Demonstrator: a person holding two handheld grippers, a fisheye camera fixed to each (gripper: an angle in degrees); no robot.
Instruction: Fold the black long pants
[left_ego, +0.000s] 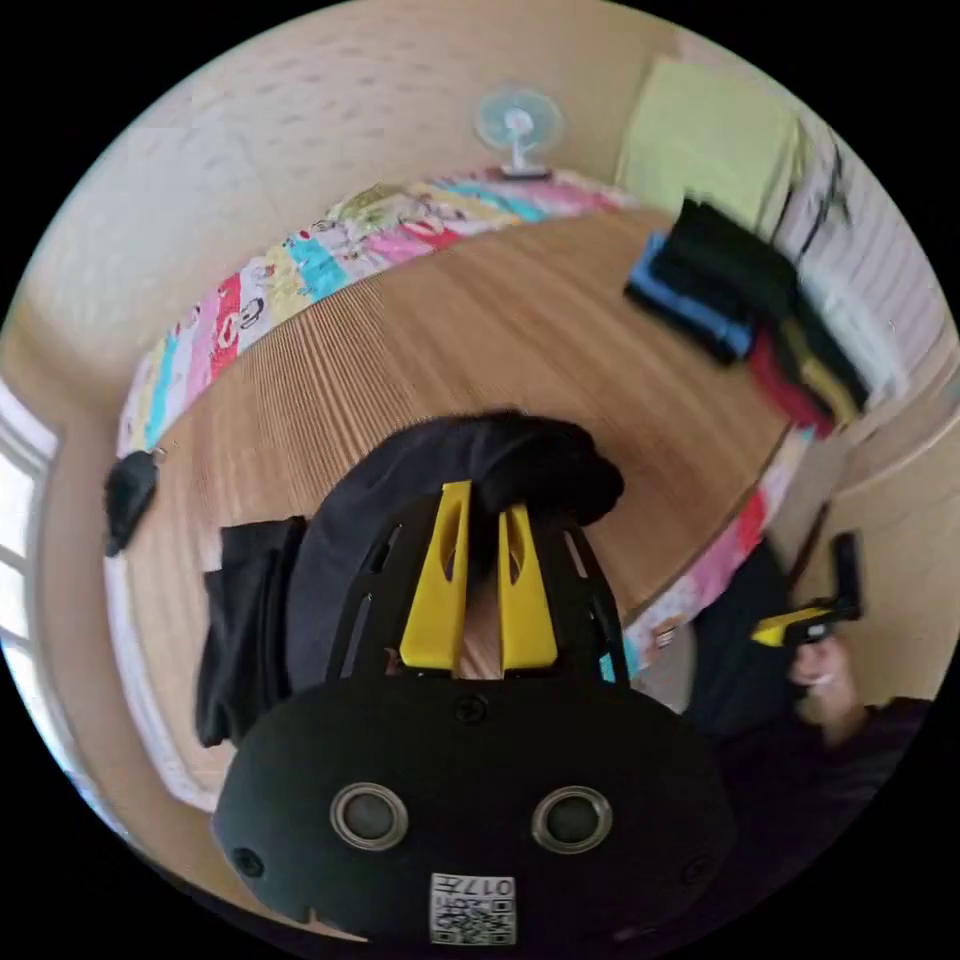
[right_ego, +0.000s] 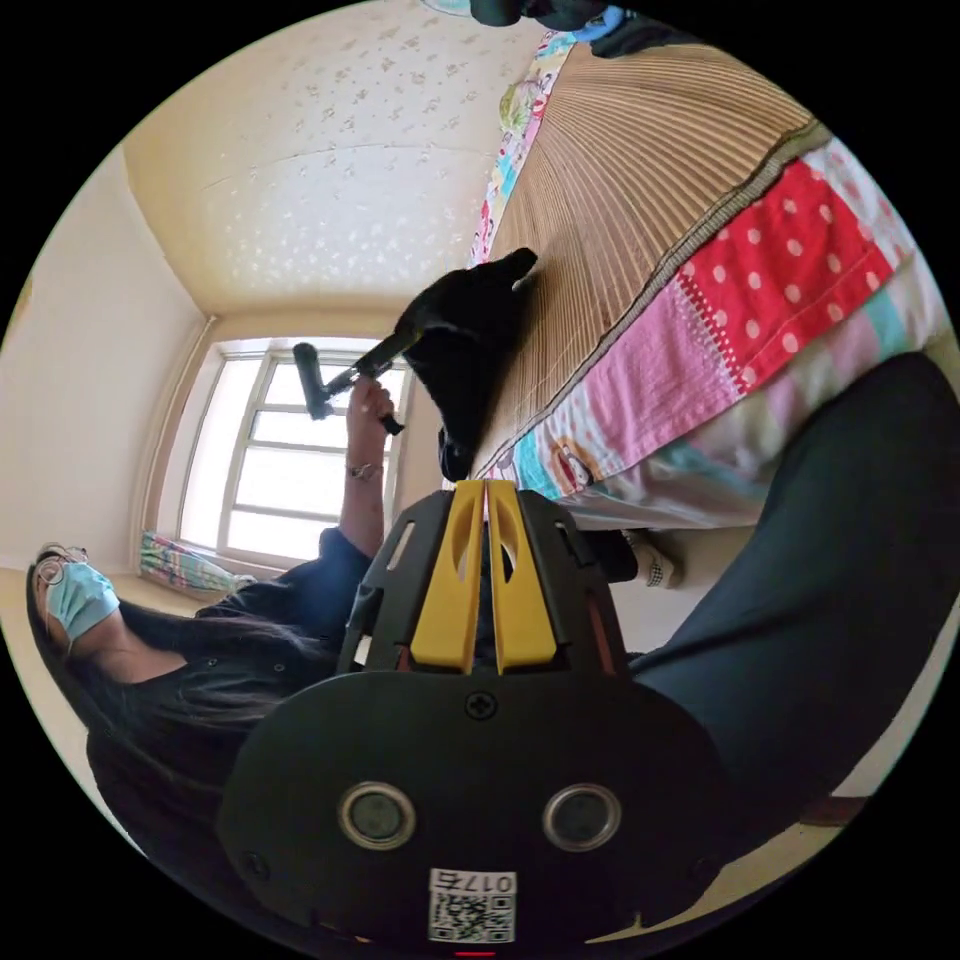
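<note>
Jaws of the left gripper are clamped on a bunched fold of the black long pants, which trail from the tips down across the bamboo mat on the bed toward its near edge. Jaws of the right gripper sit pressed together on nothing, off the bed's side, so the left one is nearer the pants.

Left gripper jaw tips buried in black pants; grip contact hidden; clothing stack blurred, apparently several folded items; fan indistinct.
</note>
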